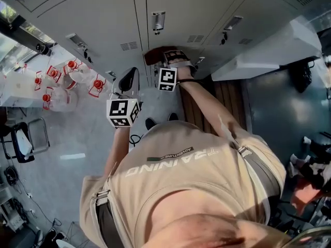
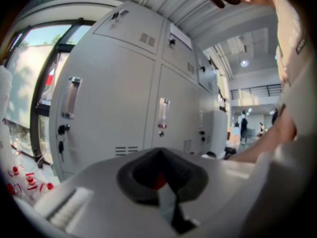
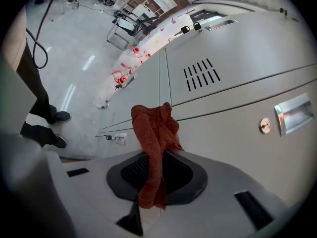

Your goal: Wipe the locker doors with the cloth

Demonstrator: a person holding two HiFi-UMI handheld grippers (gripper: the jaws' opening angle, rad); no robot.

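Red cloth (image 3: 154, 128) hangs clamped in your right gripper (image 3: 154, 168) near a grey locker door (image 3: 237, 128); your left gripper (image 2: 160, 176) is closed.

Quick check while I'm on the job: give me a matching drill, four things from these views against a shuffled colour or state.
1. cloth
2. left gripper
3. locker door
4. bottles

A. grey, with vent slots
B. clear, red caps
C. rust-red, clamped in the right gripper
D. jaws together, holding nothing

Pairs: 1-C, 2-D, 3-A, 4-B
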